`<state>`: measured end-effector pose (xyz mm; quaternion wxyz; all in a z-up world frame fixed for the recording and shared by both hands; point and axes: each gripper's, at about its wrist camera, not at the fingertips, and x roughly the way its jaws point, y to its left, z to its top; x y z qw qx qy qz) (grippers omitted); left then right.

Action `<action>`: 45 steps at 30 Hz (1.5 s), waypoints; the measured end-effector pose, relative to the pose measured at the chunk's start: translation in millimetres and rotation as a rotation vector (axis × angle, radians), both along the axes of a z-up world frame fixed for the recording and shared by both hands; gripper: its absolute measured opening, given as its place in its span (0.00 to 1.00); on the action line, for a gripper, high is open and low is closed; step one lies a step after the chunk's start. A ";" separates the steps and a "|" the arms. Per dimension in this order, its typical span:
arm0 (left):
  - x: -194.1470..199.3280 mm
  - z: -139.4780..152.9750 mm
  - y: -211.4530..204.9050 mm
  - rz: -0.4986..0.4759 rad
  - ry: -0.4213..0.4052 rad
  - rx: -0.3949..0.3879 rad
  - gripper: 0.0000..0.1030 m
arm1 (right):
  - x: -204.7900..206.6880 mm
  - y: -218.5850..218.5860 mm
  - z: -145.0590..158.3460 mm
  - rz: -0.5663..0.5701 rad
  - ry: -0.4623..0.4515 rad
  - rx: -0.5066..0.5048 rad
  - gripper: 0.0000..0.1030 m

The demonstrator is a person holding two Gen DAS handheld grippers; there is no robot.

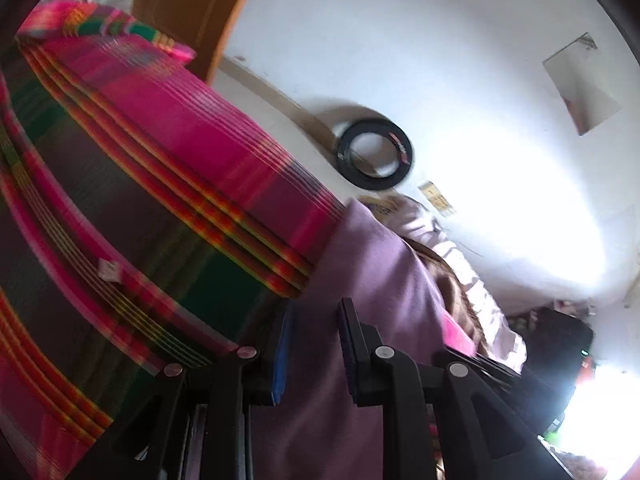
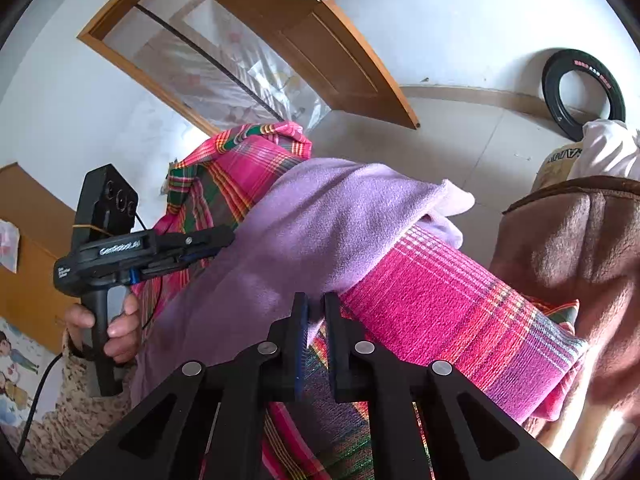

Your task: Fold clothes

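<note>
Right gripper [image 2: 316,344]: fingers parted by a narrow gap, tips at the seam where lilac and plaid meet; hard to tell whether any cloth is pinched.
Left gripper [image 1: 312,344]: fingers a little apart, lilac fabric lying in and behind the gap; grip on it uncertain from its own view.
Left gripper, side-on [image 2: 208,246]: tips pushed into the folds at the lilac edge, handle held in a hand [image 2: 114,330] with a patterned sleeve.
Lilac garment [image 2: 304,232]: soft fleece draped over the plaid, one loose corner hanging free toward the far end.
Plaid cloth [image 2: 452,304]: pink with green, yellow and red stripes, raised and bunched between both grippers, top corner peaked near the door.
Small tag [image 1: 109,270]: white, on the plaid; print too blurred to read.
Brown plush fabric [image 2: 568,248]: just beside the plaid on the right, edge folded over.
Writing: white lettering on the left gripper's body, seemingly a brand name, too soft to read for sure; red marks on the tyre illegible.
Open room: pale tiled floor [image 2: 460,140] bare past the cloth.
Tyre [image 2: 582,92]: black, leaning on the white wall.
Door [image 2: 320,40]: wooden, ajar, beside a framed pane covered with plastic sheet.
</note>
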<state>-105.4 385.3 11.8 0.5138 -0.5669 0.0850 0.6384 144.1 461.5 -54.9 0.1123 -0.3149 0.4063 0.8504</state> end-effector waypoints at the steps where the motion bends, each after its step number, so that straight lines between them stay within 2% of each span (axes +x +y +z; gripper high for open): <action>1: -0.5 1.7 -0.5 0.004 0.020 -0.004 0.22 | 0.2 -0.1 0.1 0.001 0.000 0.002 0.08; 8: 6.1 0.0 11.0 -0.028 0.061 -0.037 0.27 | -0.9 -0.7 0.6 0.009 -0.005 0.005 0.11; 13: 7.3 -6.7 19.1 -0.036 0.012 -0.018 0.28 | -1.2 -0.5 1.0 0.002 0.000 0.005 0.12; 15: 8.1 -7.6 21.1 -0.031 0.007 -0.003 0.18 | -1.3 -0.4 1.1 0.000 0.001 0.005 0.12; 16: 9.0 -7.1 21.7 -0.030 0.017 0.005 0.05 | -1.3 -0.3 1.2 -0.002 0.002 0.005 0.12; 17: 10.5 -5.0 21.9 -0.031 0.038 0.017 0.02 | -1.5 -0.6 1.5 -0.005 0.003 0.008 0.11; 18: 12.3 -1.8 21.1 -0.030 0.056 0.029 0.02 | -1.3 -1.6 2.6 -0.009 0.004 0.021 0.07; 20: 17.1 6.9 17.3 -0.038 0.092 0.051 0.02 | 2.5 -5.6 7.5 -0.014 0.011 0.069 0.04; 24: 23.5 25.0 15.2 -0.046 0.142 0.096 0.02 | 7.2 -13.8 23.4 -0.029 0.038 0.176 0.03; 27: 21.3 27.9 18.6 -0.030 0.157 0.115 0.02 | 11.1 -13.8 29.9 -0.037 0.057 0.198 0.03; 33: 3.4 -4.3 28.2 0.015 0.041 0.066 0.02 | 8.3 -8.3 16.3 -0.046 0.009 0.175 0.03; 39: 2.0 -11.7 27.4 0.024 0.056 0.058 0.02 | 6.8 1.1 6.5 -0.068 -0.013 0.114 0.03; 45: -0.8 -8.6 21.6 0.037 0.047 0.067 0.02 | 14.9 9.2 8.6 -0.123 -0.032 0.115 0.06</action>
